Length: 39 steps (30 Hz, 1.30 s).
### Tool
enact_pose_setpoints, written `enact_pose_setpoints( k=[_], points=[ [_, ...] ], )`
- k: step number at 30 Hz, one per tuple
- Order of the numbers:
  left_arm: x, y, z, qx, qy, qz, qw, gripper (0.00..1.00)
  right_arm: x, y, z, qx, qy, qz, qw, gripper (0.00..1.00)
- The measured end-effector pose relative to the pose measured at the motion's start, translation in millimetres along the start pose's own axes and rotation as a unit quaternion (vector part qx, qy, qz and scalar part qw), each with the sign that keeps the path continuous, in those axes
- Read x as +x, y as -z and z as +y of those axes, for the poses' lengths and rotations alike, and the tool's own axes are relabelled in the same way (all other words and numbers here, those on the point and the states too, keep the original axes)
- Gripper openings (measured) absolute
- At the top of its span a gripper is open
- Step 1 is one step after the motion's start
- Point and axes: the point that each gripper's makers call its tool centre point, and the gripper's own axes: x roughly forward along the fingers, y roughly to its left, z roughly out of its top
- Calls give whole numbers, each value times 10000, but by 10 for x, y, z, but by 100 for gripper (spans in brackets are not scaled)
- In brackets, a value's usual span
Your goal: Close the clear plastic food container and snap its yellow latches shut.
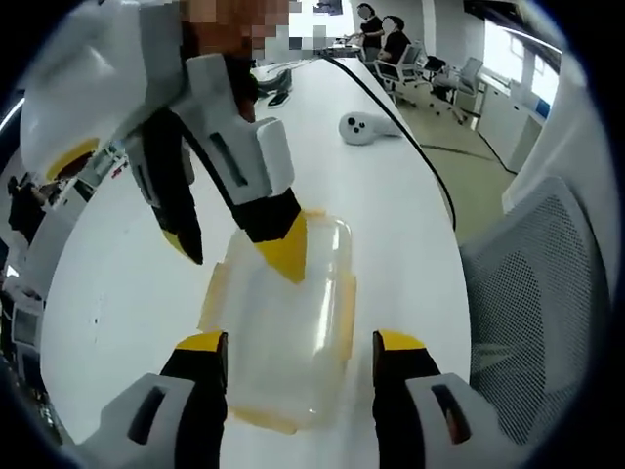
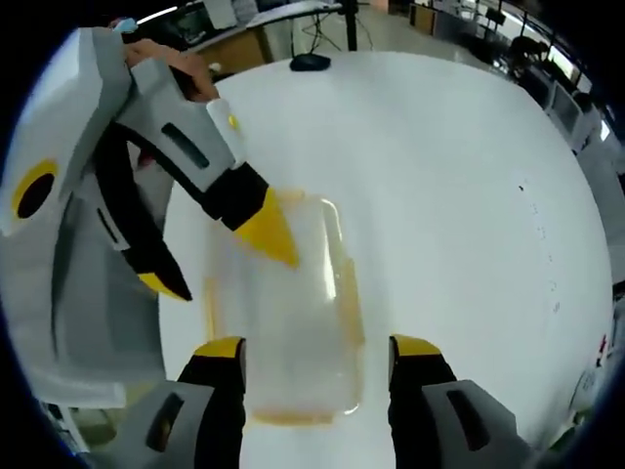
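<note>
Left gripper view: clear container (image 1: 288, 332) on white table (image 1: 391, 215), between left gripper (image 1: 301, 357)'s wide fingers; right gripper (image 1: 239, 249) open, one finger on lid. Off-centre push could skid it, leaving yellow latches (image 1: 348, 318) unsnapped.

Both hand-held units share one build: the left gripper (image 1: 300, 354) has two black jaws capped with yellow tips, each rising from a light grey housing with a dark oval slot, and the right gripper (image 2: 318, 357) matches it in colour and form. Seen from the opposite unit, each gripper shows a bulky white-grey shell, black jaw arms tapering to pointed yellow wedge tips, and a grey block with a recessed dark slot on the arm. A round yellow-ringed mark sits on the shell side.
</note>
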Motion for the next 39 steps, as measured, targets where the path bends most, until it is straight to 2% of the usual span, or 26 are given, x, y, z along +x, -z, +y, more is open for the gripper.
enact_pose_setpoints(
  k=[10,15,24,30,39],
  points=[
    [-4,95,55,-23,13,135,9999,70,-2,148,83,69,4,68,10000,63],
    [-1,166,88,-47,22,237,9997,76,-12,169,121,75,11,32,10000,64],
    [2,238,125,15,49,346,9994,81,-11,214,167,56,36,-23,10000,69],
    [46,344,123,227,85,565,9981,83,-16,233,182,-15,114,-53,9999,71],
    [98,385,173,345,41,660,9972,87,26,289,151,-217,358,-82,9991,72]
  ],
)
